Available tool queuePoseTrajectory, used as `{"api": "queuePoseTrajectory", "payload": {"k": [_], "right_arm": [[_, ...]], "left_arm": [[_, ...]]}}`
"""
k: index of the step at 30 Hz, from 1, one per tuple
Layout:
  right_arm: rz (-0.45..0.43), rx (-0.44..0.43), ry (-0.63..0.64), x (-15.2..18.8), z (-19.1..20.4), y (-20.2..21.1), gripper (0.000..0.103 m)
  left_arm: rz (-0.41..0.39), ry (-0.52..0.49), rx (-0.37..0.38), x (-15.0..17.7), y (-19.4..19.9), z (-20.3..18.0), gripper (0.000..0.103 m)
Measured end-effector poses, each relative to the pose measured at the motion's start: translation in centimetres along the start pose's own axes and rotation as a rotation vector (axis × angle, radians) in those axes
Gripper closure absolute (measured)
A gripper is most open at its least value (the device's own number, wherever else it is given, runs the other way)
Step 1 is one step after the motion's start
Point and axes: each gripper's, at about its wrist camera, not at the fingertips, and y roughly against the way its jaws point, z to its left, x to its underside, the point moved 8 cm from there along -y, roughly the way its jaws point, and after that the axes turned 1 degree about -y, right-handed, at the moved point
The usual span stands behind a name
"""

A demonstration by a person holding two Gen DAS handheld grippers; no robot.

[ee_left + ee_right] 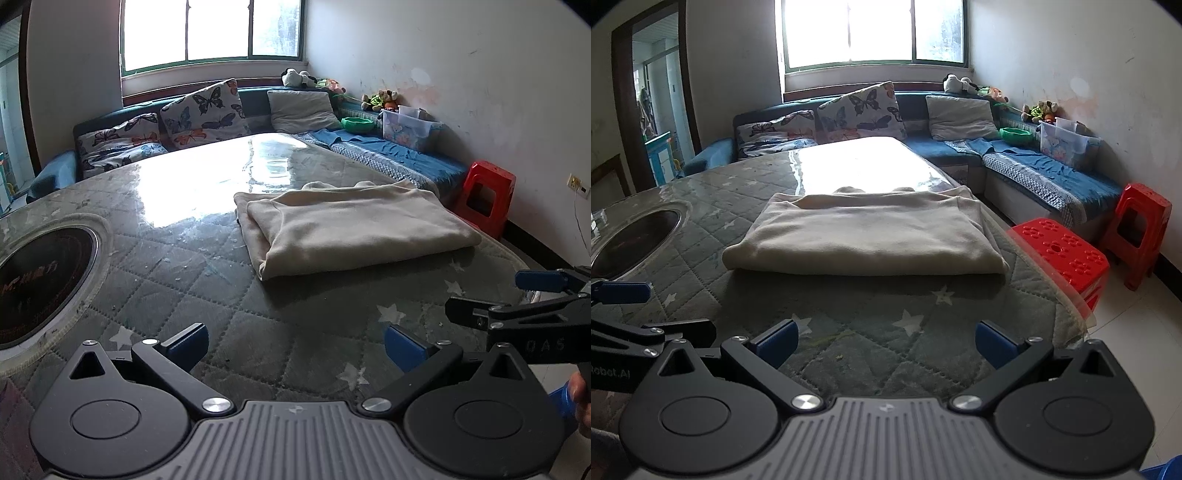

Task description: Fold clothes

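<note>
A cream garment lies folded into a flat rectangle on the quilted grey-green table cover. In the right wrist view the garment sits straight ahead on the table cover. My left gripper is open and empty, above the cover, short of the garment. My right gripper is open and empty, also short of the garment's near edge. The right gripper shows at the right edge of the left wrist view; the left gripper shows at the left edge of the right wrist view.
A round inset cooktop sits in the table at the left. Red plastic stools stand off the table's right edge. A blue sofa with butterfly cushions and a plastic box runs behind.
</note>
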Motion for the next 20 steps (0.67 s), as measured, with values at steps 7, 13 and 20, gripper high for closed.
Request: {"api": "queuePoseTrajectory", "payload": {"k": [7, 13, 20], "right_arm": [[0.006, 0.002, -0.012, 0.54, -0.1, 0.11, 0.0], [0.001, -0.002, -0.014, 0.59, -0.07, 0.17, 0.0], [0.006, -0.002, -0.019, 0.72, -0.09, -0.02, 0.0]], "left_arm": [[0.001, -0.003, -0.012, 0.22, 0.06, -0.48, 0.0], [-0.02, -0.024, -0.025, 0.07, 0.25, -0.84, 0.0], [-0.036, -0.018, -0.028, -0.09, 0.24, -0.77, 0.0]]}}
